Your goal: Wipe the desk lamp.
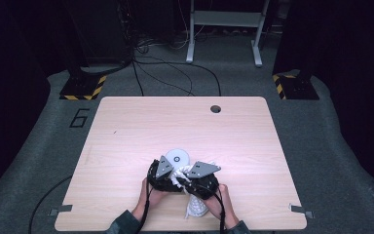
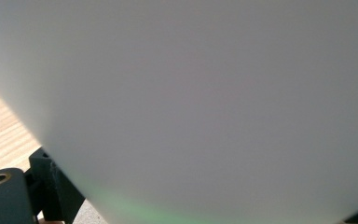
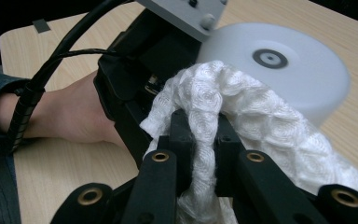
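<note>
A white textured cloth [image 3: 261,135] is pinched between the closed jaws of the right gripper [image 3: 204,140], draped lengthwise toward the person, beside a white round disc [image 1: 177,157]. The wooden table [image 1: 126,126] stands on grey floor amid cables. The left gripper [image 1: 164,174] is pressed against the disc; its grip cannot be told.

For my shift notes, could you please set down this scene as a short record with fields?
surface: wooden table, round hole near its far edge
cloth: white textured cloth, pinched in the right gripper
round object: white round device, flat top with a dark ring mark
left gripper: against the device's side; jaw state unclear
hands: close together at the table's near edge
</note>
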`<state>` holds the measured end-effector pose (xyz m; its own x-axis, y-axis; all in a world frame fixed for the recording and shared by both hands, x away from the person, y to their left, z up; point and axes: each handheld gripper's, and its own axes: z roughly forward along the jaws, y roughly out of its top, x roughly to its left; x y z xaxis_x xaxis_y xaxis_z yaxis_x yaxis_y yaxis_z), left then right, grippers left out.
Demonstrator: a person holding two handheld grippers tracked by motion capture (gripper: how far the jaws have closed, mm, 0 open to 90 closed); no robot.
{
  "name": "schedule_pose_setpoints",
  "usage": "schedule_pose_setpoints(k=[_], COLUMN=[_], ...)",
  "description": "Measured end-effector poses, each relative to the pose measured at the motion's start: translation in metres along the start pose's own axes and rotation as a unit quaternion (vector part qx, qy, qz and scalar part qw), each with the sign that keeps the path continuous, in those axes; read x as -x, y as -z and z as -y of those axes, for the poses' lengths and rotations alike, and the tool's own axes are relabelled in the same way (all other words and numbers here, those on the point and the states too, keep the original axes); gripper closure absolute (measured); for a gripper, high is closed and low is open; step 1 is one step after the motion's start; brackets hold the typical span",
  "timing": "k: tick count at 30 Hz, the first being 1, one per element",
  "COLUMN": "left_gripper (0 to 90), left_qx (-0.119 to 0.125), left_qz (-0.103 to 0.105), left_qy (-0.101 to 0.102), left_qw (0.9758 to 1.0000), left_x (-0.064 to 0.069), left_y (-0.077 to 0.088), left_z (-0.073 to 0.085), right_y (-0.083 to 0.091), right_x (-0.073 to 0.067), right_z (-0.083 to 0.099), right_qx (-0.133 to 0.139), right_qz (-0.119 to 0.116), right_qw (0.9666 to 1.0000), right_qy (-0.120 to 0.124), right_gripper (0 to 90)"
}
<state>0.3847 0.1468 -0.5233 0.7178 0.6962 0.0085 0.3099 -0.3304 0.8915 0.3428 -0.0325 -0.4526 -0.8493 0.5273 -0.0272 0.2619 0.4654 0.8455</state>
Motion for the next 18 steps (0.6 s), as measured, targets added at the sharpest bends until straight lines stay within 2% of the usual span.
schedule_pose_setpoints(k=[1,5,8,13,15,18], left_gripper=[7.2,7.2,7.2,7.2,7.2,7.1], left_qx=[0.0,-0.001,0.002,-0.002,-0.001,0.0], left_qz=[0.001,0.001,-0.001,0.0,0.0,0.001], left_qy=[-0.001,-0.002,-0.001,-0.011,-0.011,-0.011], left_qw=[1.0,1.0,1.0,0.9999,0.9999,0.9999], left_x=[-0.0003,-0.0003,0.0001,0.0013,0.0014,0.0017], left_y=[0.0,0.0001,-0.0003,-0.0002,-0.0003,-0.0004], left_z=[0.0,-0.0001,0.0001,-0.0003,-0.0003,-0.0003], right_y=[-0.0017,-0.0046,-0.0059,-0.0041,-0.003,-0.0016], right_x=[-0.0025,-0.0038,-0.0056,-0.0018,-0.0014,0.001], right_z=[-0.0018,-0.0056,-0.0067,-0.0036,-0.0027,-0.0013], right_qx=[0.0,0.0,0.0,0.006,0.005,0.006], right_qz=[0.004,-0.006,-0.002,-0.007,-0.008,-0.01], right_qw=[1.0,1.0,0.9999,0.9999,0.9999,0.9999], right_qy=[0.003,0.008,0.011,0.014,0.005,0.005], right_gripper=[82.1,82.2,82.3,82.6,82.7,82.7])
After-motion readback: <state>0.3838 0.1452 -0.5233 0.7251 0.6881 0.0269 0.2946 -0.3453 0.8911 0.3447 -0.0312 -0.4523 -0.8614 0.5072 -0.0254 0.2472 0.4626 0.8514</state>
